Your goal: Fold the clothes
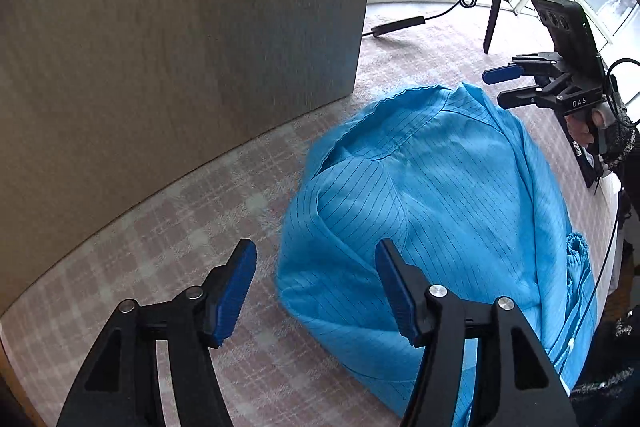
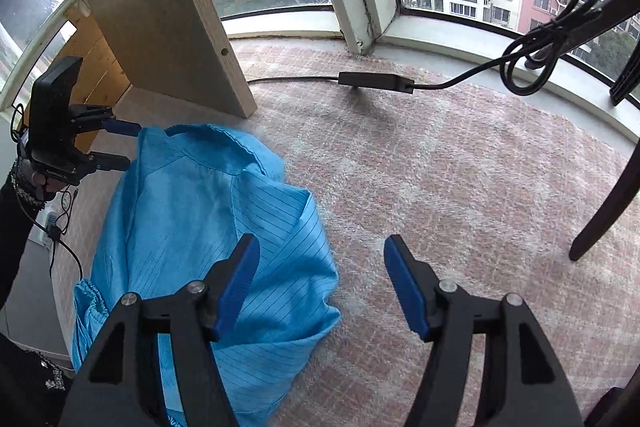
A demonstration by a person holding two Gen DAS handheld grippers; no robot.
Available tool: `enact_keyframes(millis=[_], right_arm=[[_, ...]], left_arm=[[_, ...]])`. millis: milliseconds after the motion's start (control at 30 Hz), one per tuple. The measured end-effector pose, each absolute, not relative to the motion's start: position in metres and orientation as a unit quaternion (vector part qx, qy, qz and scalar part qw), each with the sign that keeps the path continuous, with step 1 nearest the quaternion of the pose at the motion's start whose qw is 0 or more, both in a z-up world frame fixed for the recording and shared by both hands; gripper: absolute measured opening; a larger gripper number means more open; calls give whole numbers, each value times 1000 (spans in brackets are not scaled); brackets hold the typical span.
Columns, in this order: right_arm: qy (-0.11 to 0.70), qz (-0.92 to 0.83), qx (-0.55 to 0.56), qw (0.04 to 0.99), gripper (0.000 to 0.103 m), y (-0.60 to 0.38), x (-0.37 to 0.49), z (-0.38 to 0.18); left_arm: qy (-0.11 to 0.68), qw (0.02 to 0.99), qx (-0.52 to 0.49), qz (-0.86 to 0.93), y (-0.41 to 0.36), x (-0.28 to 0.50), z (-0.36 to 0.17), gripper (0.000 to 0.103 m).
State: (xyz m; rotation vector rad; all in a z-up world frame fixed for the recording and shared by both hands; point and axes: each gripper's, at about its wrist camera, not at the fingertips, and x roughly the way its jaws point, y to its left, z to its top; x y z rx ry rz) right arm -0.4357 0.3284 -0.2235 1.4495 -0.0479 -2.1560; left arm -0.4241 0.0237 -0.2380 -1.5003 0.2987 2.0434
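In the left wrist view, the left tool hangs with its blue-padded fingers spread apart and nothing between them, above a pink checked cloth surface; whether that is a bench or a floor cover I cannot tell. The blue striped garment lies bunched on this surface, its scalloped collar end toward the window side and its long axis running back from there toward the camera, with a gathered cuff at its right edge. A wooden panel stands left of it. The right tool hovers just beside the collar end, fingers apart. In the right wrist view, the right tool is likewise spread and holding nothing, its left finger over the garment. The left tool sits at the collar's far corner, fingers parted, close to the fabric.
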Motion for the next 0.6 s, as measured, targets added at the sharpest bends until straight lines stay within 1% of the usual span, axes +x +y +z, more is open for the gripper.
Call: enact_keyframes(millis=[100,167,200,233,267,300,333,367,500,600], right_arm=[[-11,-789,545,284,64,317,-443,-237],[-17,-789,539,296,64,314,-443,-242],[-21,-790,533,301,64,313,-443,-242],[-27,-790,532,303,64,313,-443,-242],[-33,-790,532,304,53,313,-443,-242],[-41,-786,536,305,24,313,-443,-243],[-45,-784,540,303,10,313,-442,-243],[-48,-783,542,301,5,312,-441,-242],[-32,-816,507,278,3,309,-424,-214],[-46,-832,477,279,3,312,-403,-179]], left_arm=[[110,301,-565,760,29,-431,-244,60],[102,305,-565,760,30,-435,-248,56],[96,308,-566,759,31,-437,-250,52],[87,312,-570,755,30,-437,-251,38],[79,315,-574,752,29,-437,-251,27],[75,313,-573,754,29,-436,-249,24],[77,310,-568,759,28,-434,-245,16],[82,307,-562,764,28,-430,-240,10],[88,306,-531,785,24,-406,-207,8],[87,297,-513,801,19,-380,-177,8]])
